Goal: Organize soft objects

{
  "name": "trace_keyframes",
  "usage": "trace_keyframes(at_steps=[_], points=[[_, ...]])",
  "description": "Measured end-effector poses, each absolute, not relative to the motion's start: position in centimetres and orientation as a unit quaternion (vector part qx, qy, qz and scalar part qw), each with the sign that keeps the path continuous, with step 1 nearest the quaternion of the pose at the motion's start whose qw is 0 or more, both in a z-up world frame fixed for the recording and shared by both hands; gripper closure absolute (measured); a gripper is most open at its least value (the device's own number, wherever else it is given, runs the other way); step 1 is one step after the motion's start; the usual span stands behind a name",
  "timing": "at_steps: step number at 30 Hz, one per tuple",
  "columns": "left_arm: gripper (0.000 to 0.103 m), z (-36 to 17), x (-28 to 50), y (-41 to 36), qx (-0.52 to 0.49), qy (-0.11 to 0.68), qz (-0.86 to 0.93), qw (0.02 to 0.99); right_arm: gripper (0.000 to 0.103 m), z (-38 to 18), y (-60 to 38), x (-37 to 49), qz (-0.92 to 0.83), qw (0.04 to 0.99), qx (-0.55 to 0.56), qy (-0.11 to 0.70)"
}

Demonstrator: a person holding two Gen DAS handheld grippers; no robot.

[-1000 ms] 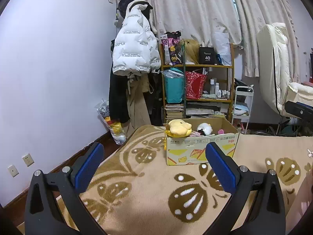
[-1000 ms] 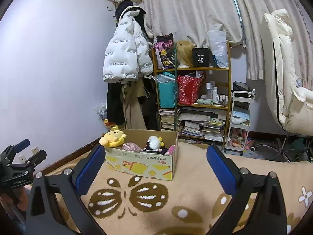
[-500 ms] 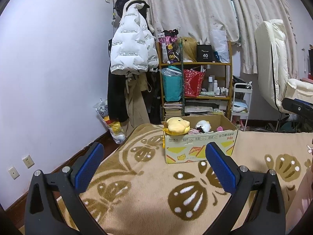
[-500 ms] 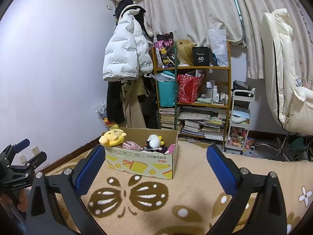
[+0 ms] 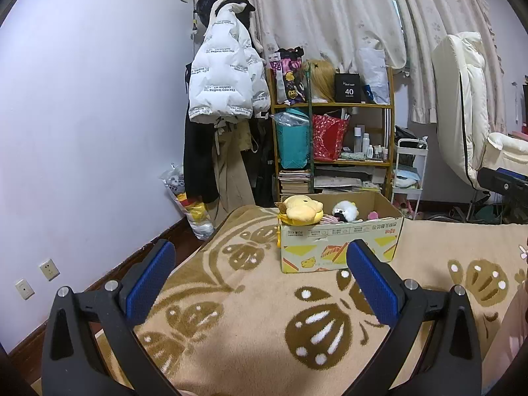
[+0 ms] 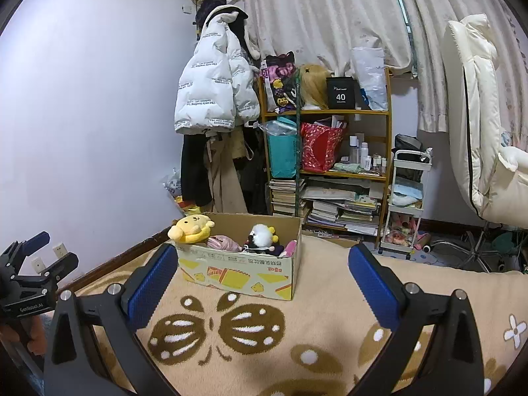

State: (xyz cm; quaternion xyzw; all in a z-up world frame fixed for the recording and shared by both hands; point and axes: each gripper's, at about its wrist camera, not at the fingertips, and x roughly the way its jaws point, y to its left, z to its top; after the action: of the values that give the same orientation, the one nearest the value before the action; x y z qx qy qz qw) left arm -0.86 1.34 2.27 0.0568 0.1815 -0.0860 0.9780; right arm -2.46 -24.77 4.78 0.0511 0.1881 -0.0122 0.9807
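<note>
Beige patterned blanket stretches ahead of both tongs, left gripper and right gripper, jaws wide and empty. Beyond them, a cardboard box holds plush toys; the yellow plush overhangs its rim and could likely tumble if nudged.

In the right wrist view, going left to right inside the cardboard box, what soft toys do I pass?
Yellow plush → pink striped fabric → white fluffy toy → pink item at the box's right end.
</note>
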Motion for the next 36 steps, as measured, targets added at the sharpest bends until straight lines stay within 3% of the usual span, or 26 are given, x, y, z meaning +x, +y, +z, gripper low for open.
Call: trace_keyframes(at_steps=[36], points=[[0.001,2.08,-0.29,1.48,0.063,0.188,-0.086,0.976,0.0,4.69,-24.64,-2.27,-0.01,0.98,0.052,0.19]])
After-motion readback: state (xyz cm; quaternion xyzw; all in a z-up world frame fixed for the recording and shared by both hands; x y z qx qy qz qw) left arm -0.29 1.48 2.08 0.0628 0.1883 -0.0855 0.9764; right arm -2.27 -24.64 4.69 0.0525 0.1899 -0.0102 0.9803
